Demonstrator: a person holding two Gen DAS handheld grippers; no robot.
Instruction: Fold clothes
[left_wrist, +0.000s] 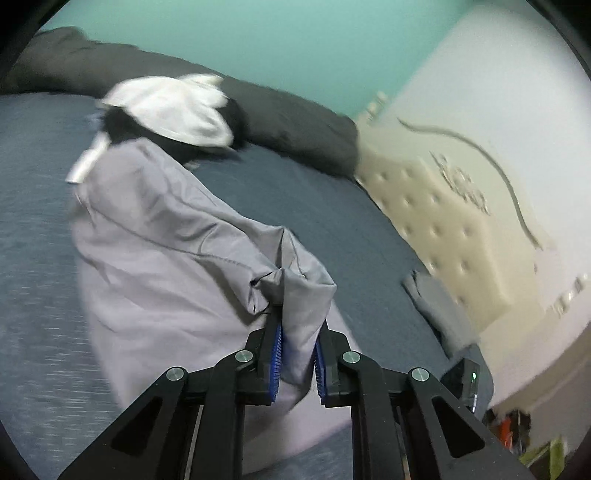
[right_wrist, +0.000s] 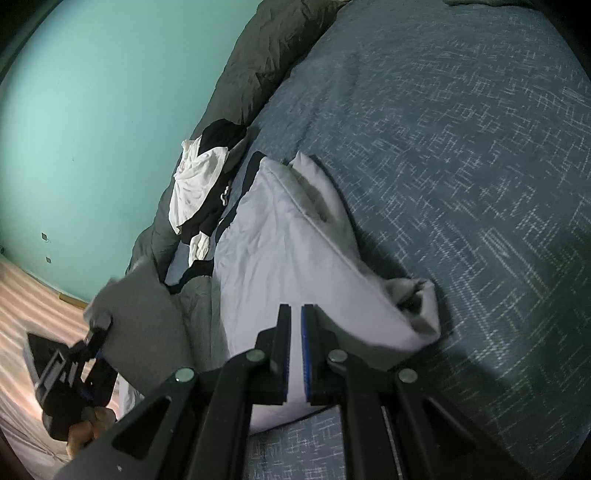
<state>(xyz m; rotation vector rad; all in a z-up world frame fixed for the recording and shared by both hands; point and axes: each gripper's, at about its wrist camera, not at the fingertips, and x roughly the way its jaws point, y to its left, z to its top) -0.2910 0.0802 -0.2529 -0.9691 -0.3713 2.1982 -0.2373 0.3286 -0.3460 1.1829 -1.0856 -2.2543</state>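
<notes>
While your left claw (left_wrist: 298, 354) pinches a bunched corner of the grey garment (left_wrist: 155, 236) lying ahead on the bed (left_wrist: 332, 206), and your right claw (right_wrist: 295, 350) clamps its near edge, thin cloth could slip free if tugged apart.

The left gripper (left_wrist: 298, 332) was clamped on a bunched fold of the pale grey, thin fabric garment (left_wrist: 162, 236), its blue-ribbed pads pressing the cloth from both sides. The garment trailed away over the dark blue textured bedspread (left_wrist: 37, 295). Beyond it lay a blurred white and black heap of clothes (left_wrist: 173, 110), possibly shirts, against a dark grey quilt (left_wrist: 295, 122). A cream tufted headboard (left_wrist: 454, 229) stood at right.
</notes>
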